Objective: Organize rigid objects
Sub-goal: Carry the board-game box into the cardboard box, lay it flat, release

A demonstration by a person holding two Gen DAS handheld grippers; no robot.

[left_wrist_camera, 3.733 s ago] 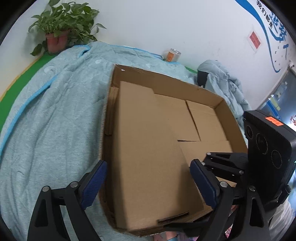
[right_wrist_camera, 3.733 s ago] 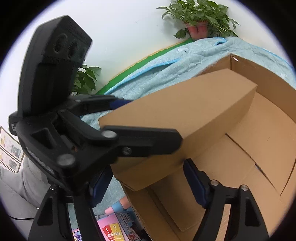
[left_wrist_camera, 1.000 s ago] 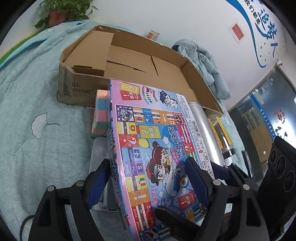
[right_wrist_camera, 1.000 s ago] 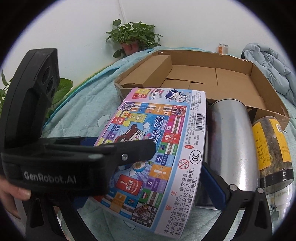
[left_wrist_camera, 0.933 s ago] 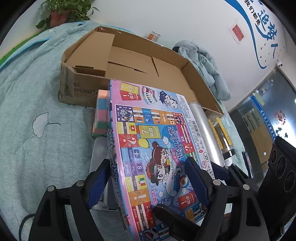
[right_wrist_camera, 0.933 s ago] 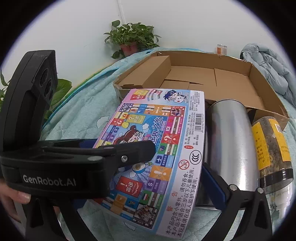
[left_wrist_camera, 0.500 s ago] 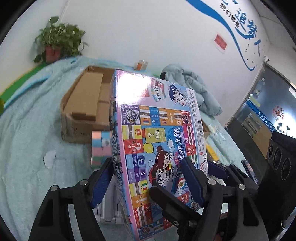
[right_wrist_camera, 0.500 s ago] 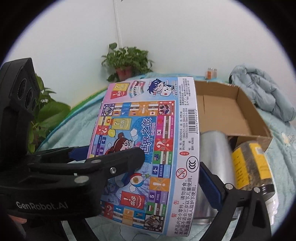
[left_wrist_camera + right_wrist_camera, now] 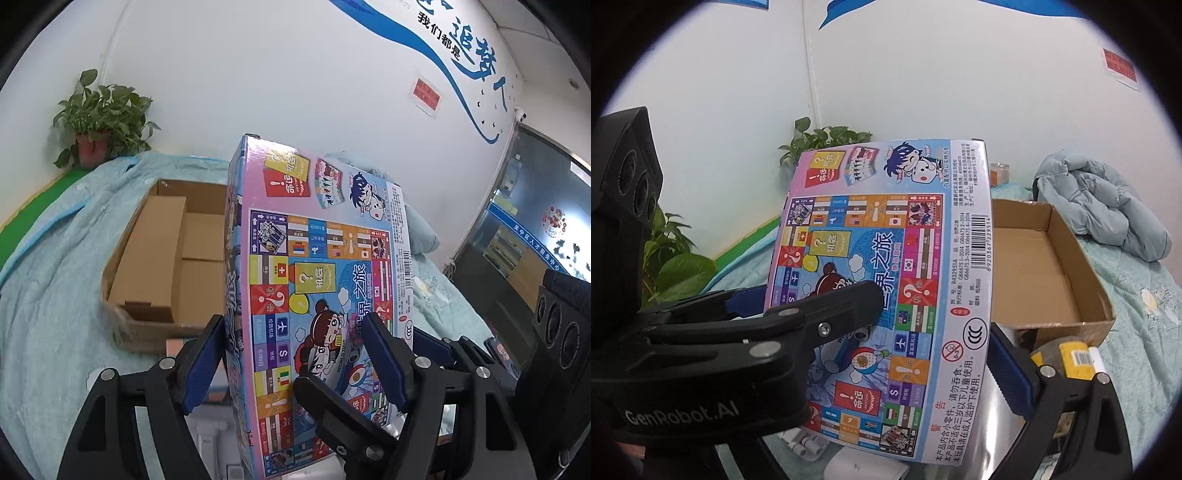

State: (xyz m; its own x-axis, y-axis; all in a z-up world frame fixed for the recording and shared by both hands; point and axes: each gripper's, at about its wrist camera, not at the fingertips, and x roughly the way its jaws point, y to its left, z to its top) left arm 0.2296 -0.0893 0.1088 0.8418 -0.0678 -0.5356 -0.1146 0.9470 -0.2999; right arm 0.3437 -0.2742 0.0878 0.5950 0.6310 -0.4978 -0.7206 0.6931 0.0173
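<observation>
We hold the game box (image 9: 317,295) tilted in the air, the cardboard tray (image 9: 147,258) at its ten o'clock. Left gripper (image 9: 295,362) pinches its thickness; right gripper (image 9: 923,354) clamps its width. Best keep both grips level while carrying it trayward.

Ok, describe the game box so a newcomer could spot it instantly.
Start at the open cardboard carton on the pale blue quilt. In front of it, lifted clear of the quilt, is the board game box. Unlike the plain brown carton and the shiny metal cylinder beneath, it is pink-edged and covered in cartoon children and flag squares.
</observation>
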